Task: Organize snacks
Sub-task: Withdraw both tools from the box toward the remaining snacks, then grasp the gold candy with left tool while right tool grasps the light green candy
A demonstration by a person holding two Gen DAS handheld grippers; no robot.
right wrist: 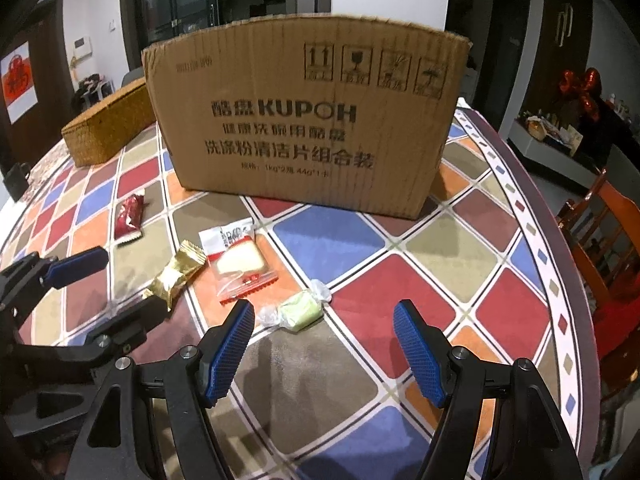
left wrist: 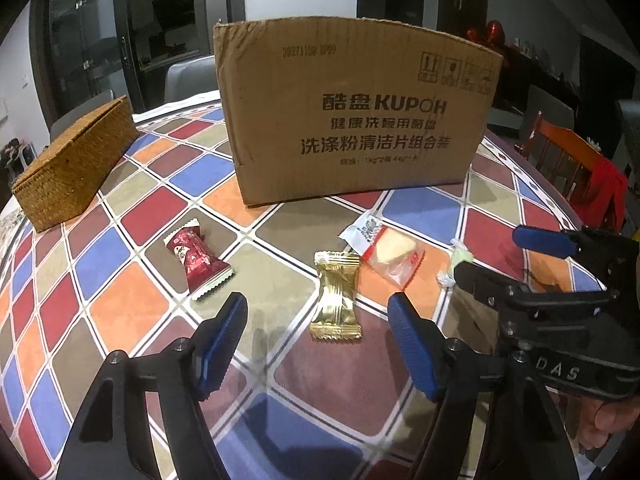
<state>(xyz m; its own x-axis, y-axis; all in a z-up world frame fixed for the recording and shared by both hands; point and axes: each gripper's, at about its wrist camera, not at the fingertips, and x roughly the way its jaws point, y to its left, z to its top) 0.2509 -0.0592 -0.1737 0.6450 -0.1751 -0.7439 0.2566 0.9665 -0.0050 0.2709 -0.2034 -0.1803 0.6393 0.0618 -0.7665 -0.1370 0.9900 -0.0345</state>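
Checkered in red, blue, orange and olive diamonds, the worktop (left wrist: 132,304) carries all items of the task, with dark glass doors in the room behind.

**Progress.** Judged from the layout, no sorting is done yet. Four wrapped snacks lie loose on the worktop. Whether the cardboard box (left wrist: 352,120) already holds anything cannot be told; only its printed front wall shows. A woven basket (left wrist: 76,168), lid closed, stands far ahead and left of the left tool.

**Tool state.** The left tool (left wrist: 316,320) has its blue pads spread wide and holds nothing. The right tool (right wrist: 324,328) is likewise spread wide and holds nothing. Both hover low over the near part of the worktop, side by side.

**Item positions and orientation.**
- Gold packet (left wrist: 336,296): directly ahead of the left tool, between the lines of its pads. Long axis runs roughly along the tool's forward direction, crimped ends near and far.
- Red packet (left wrist: 198,264): ahead and left of the left tool, well apart from the gold one. Long axis runs diagonally, far end left, near end right.
- Clear bread packet (left wrist: 386,254): just beyond the gold packet and to its right, near or touching its far end. Long axis diagonal, white printed end far-left.
- Green twist-wrapped candy (right wrist: 298,310): just ahead of the right tool, nearer its left pad. Long axis lies crosswise, slightly rising to the right.

**Remaining.** All four snacks remain to be collected, presumably into the box or basket.
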